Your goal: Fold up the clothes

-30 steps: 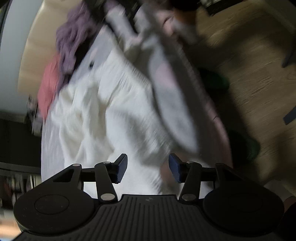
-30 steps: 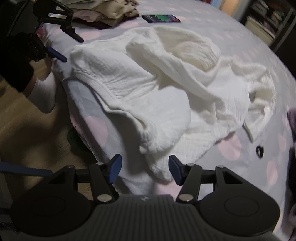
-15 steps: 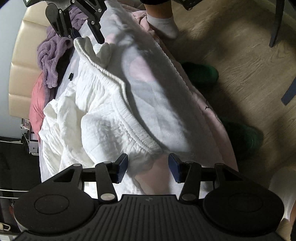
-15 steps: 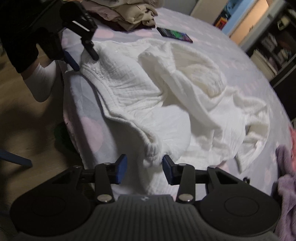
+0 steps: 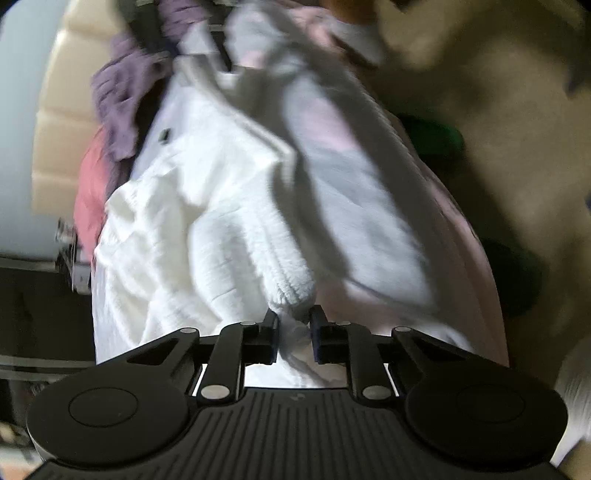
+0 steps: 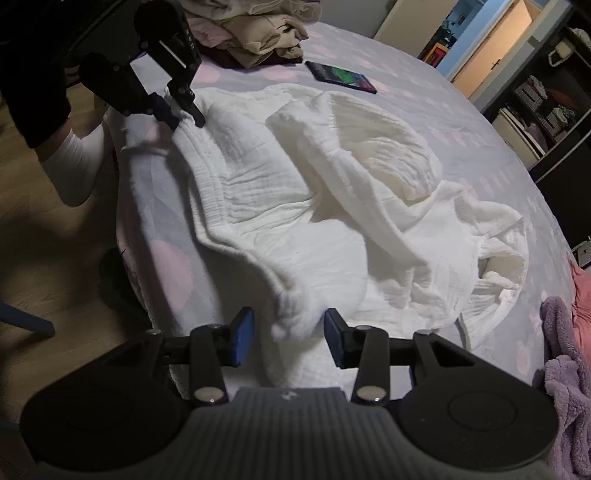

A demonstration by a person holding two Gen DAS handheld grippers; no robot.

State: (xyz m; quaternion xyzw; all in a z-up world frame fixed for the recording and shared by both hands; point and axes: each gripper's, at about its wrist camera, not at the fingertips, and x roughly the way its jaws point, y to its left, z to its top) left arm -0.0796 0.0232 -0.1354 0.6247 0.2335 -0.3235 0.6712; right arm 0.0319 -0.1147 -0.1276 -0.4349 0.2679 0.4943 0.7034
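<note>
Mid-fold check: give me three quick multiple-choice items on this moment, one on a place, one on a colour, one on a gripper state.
1. Where does the phone lie?
A. on the floor
B. on the bed, beyond the white garment
C. on the folded clothes pile

2. What colour is the fluffy item at the right edge?
A. purple
B. green
C. black

3. What state is the left gripper in?
A. open above the bed
B. closed on nothing
C. shut on the garment's edge

Answers: 1 B, it rests on the spotted bedcover; 2 A, the pile reads purple; 3 C, white cloth is bunched between its pads.
</note>
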